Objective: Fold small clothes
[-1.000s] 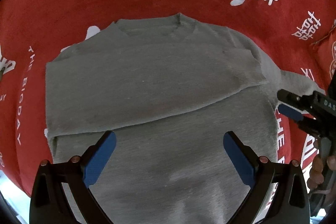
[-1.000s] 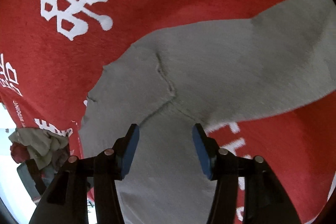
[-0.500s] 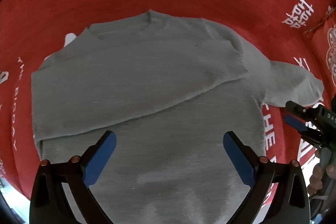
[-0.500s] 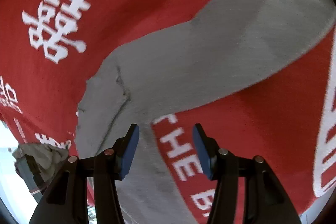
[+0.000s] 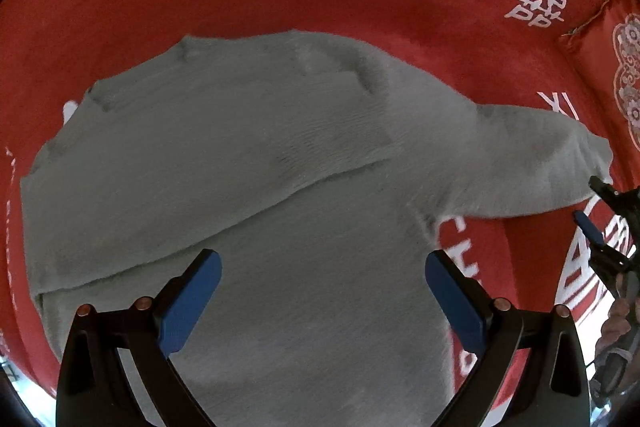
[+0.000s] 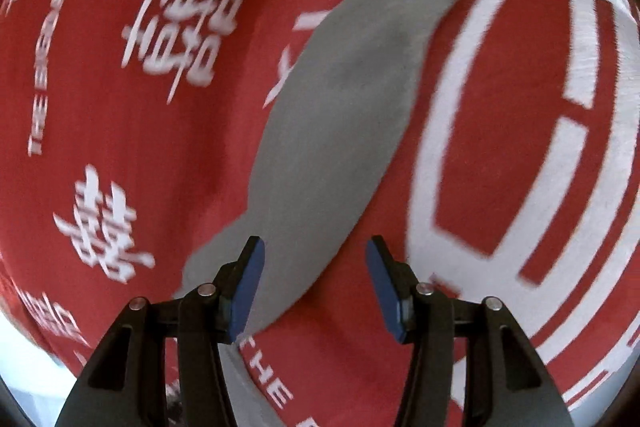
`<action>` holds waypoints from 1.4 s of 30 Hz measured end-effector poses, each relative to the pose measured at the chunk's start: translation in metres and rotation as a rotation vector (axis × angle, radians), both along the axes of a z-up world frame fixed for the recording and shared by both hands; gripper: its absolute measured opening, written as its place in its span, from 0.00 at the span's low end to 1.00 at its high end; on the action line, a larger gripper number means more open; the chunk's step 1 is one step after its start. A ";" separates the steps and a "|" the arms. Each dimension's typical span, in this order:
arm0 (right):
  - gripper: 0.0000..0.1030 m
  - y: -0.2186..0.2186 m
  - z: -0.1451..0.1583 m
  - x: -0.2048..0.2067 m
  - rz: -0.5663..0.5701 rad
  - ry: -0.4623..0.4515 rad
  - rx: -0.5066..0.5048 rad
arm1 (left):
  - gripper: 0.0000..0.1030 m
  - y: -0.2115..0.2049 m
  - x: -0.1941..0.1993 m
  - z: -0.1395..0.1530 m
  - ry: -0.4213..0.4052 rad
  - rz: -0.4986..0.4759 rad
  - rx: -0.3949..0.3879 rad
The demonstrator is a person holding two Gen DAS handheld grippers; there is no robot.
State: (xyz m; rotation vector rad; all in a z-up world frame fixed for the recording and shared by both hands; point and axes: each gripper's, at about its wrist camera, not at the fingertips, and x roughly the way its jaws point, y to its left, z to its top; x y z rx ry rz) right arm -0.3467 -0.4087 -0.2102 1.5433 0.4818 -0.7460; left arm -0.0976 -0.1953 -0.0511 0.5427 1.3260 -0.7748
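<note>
While my left tongs (image 5: 320,291) hang spread wide above the grey sweater (image 5: 248,163), my right tongs (image 6: 314,283) gape empty over its outstretched sleeve (image 6: 344,115). Beyond, the red cloth (image 6: 120,163) reads "THE BIGDAY" beside white double-happiness characters (image 6: 102,223).

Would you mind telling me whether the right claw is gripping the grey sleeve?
No, the right claw hangs open above the grey sleeve, which lies flat on the red cloth.
</note>
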 end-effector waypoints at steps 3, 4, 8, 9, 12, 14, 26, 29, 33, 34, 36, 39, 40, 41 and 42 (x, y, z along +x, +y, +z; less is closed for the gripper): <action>0.56 -0.012 -0.002 -0.005 -0.039 -0.040 -0.015 | 0.99 -0.016 -0.005 -0.003 -0.005 -0.003 -0.009; 0.56 -0.017 -0.002 -0.004 -0.041 -0.046 -0.024 | 0.99 -0.018 -0.005 -0.003 -0.006 -0.001 -0.010; 0.56 -0.033 -0.003 0.000 -0.041 -0.070 -0.040 | 0.99 -0.037 -0.006 -0.004 -0.012 0.018 -0.019; 0.56 -0.036 -0.003 0.000 -0.044 -0.081 -0.037 | 0.99 -0.040 -0.004 -0.002 -0.025 0.030 -0.022; 0.56 -0.037 -0.005 -0.006 -0.058 -0.118 -0.022 | 0.99 -0.047 0.000 -0.001 -0.041 0.045 -0.022; 0.56 -0.040 -0.008 -0.008 -0.060 -0.135 -0.011 | 0.99 -0.052 0.000 -0.003 -0.058 0.036 -0.011; 0.06 -0.048 0.005 0.023 -0.024 -0.413 0.060 | 1.00 -0.084 -0.036 -0.042 -0.220 -0.111 0.083; 0.06 -0.047 0.029 0.045 0.065 -0.437 0.020 | 1.00 -0.081 -0.029 -0.033 -0.157 -0.104 0.062; 0.06 -0.037 0.064 0.091 0.218 -0.438 -0.060 | 1.00 -0.051 -0.003 -0.004 -0.122 -0.027 -0.016; 0.06 -0.031 0.075 0.106 0.274 -0.431 -0.090 | 1.00 -0.040 0.005 0.003 -0.125 -0.006 -0.029; 0.06 -0.014 0.097 0.143 0.404 -0.408 -0.162 | 1.00 -0.012 0.026 0.017 -0.138 0.041 -0.050; 0.06 0.023 0.123 0.203 0.609 -0.376 -0.264 | 1.00 0.029 0.058 0.030 -0.175 0.103 -0.049; 0.06 0.041 0.128 0.225 0.688 -0.364 -0.295 | 1.00 0.042 0.066 0.032 -0.181 0.121 -0.044; 0.06 0.057 0.131 0.244 0.755 -0.352 -0.318 | 1.00 0.059 0.079 0.033 -0.186 0.148 -0.033; 0.06 0.079 0.132 0.265 0.838 -0.333 -0.345 | 1.00 0.074 0.089 0.033 -0.192 0.173 -0.021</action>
